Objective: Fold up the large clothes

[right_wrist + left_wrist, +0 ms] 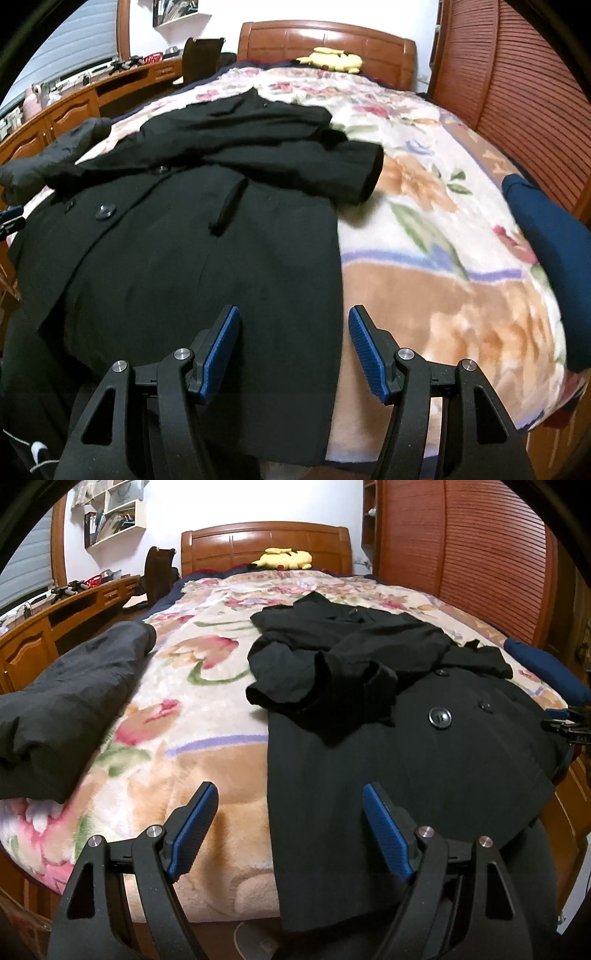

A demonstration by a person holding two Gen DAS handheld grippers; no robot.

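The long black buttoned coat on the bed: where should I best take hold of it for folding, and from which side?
Probably grip the black coat at its two bottom hem corners, coming from the foot of the bed. The hem hangs over the near edge of the floral blanket, so open fingers can slide around it.

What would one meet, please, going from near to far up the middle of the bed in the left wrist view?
Left gripper, jaws open → hem of the black coat → its large button → crumpled sleeves → bare floral blanket → yellow plush toy → wooden headboard.
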